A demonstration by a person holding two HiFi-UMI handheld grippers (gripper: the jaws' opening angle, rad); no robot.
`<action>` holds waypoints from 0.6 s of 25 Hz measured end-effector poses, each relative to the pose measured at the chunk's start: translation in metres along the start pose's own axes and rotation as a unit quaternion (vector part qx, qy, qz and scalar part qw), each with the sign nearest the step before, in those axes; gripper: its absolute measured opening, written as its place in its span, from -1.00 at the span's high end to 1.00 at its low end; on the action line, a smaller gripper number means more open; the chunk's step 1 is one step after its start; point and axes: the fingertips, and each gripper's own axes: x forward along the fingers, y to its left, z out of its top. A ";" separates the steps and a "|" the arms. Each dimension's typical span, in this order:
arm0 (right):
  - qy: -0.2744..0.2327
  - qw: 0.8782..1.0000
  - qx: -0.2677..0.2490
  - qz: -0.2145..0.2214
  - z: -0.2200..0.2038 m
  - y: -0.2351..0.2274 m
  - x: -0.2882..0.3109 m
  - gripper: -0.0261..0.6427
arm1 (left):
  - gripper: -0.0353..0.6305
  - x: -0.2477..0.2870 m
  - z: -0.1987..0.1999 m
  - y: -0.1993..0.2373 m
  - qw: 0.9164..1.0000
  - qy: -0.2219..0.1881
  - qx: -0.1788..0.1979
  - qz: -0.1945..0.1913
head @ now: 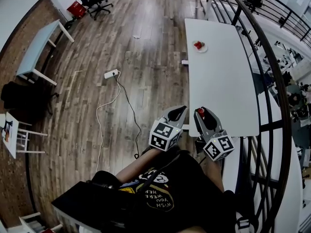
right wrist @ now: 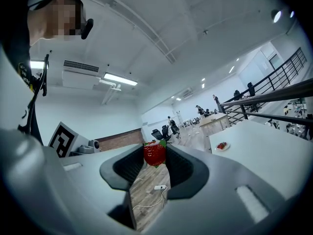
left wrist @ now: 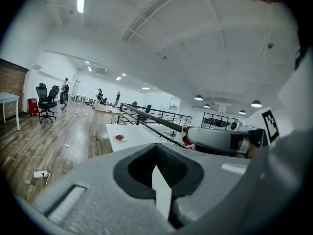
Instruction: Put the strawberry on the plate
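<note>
The right gripper [right wrist: 155,161] pinches a glossy red strawberry [right wrist: 154,153]; the left gripper [left wrist: 158,174] has its jaws together, empty. A round plate [head: 204,48] sits far along the smooth white table [head: 221,86].

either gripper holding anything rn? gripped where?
The right gripper holds the strawberry, pinched across the sides of its red body at the jaw tips. The left gripper holds nothing; its jaws are together.

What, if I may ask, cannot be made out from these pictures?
- Red item on the plate: too small in every view to identify.
- Near corner of the table: covered in the head view by the right tool gripping the strawberry.
- Whatever lies below the left tool: blocked in the left gripper view by its own body.
</note>
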 end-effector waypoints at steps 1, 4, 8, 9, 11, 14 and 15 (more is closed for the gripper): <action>-0.001 1.000 0.001 -0.004 0.001 -0.002 0.003 0.50 | 0.89 0.003 0.001 0.003 1.000 0.001 0.001 -0.003; -0.002 1.000 0.001 -0.014 0.004 -0.005 0.015 0.50 | 0.89 0.009 0.007 0.016 1.000 0.002 0.003 -0.009; -0.002 1.000 -0.006 -0.023 0.008 -0.008 0.039 0.50 | 0.89 0.014 0.021 0.040 1.000 -0.003 0.003 -0.014; -0.003 1.000 -0.007 -0.025 0.008 -0.008 0.046 0.50 | 0.89 0.014 0.024 0.048 1.000 -0.004 0.002 -0.014; -0.004 0.999 -0.009 -0.031 0.009 -0.007 0.058 0.50 | 0.89 0.013 0.028 0.063 1.000 -0.006 0.003 -0.016; -0.005 0.999 -0.011 -0.046 0.007 -0.006 0.071 0.50 | 0.89 0.012 0.033 0.077 1.000 -0.007 0.005 -0.027; -0.005 0.999 -0.011 -0.051 0.006 -0.006 0.076 0.50 | 0.89 0.013 0.034 0.082 0.999 -0.007 0.003 -0.031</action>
